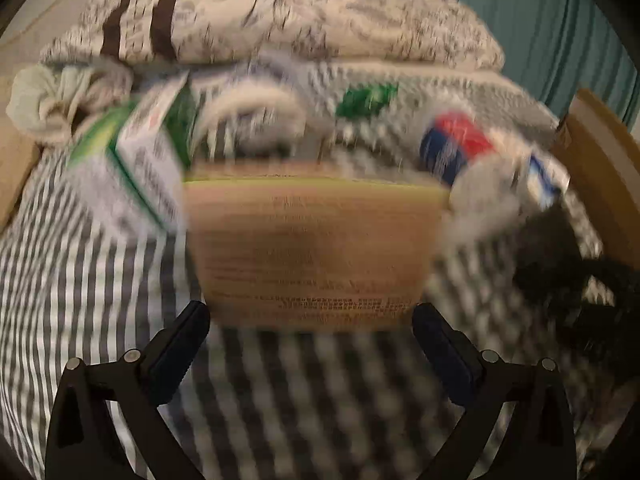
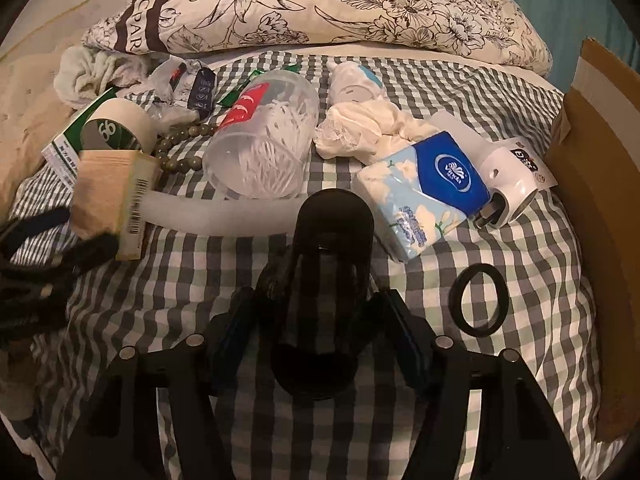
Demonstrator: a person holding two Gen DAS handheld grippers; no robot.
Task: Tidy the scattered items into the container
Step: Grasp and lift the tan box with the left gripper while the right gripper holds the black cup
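The left wrist view is blurred. My left gripper (image 1: 312, 312) is open, with its two fingertips flanking the near end of a tan cardboard packet (image 1: 312, 240); the packet is smeared while the fingers are sharp. The same packet (image 2: 104, 196) stands at the left of the checked bedsheet in the right wrist view. My right gripper (image 2: 320, 300) is shut on a black cylinder (image 2: 328, 248) that lies along the fingers on the bed. The brown cardboard container (image 2: 592, 200) stands at the right edge, its wall (image 1: 600, 160) also in the left wrist view.
Scattered on the bed are a blue tissue pack (image 2: 424, 192), a white plug (image 2: 508, 184), a black ring (image 2: 478, 300), a clear swab jar (image 2: 260, 148), a tape roll (image 2: 120, 128), beads (image 2: 180, 152) and white cloth (image 2: 360, 132). A floral pillow (image 2: 320, 8) lies behind.
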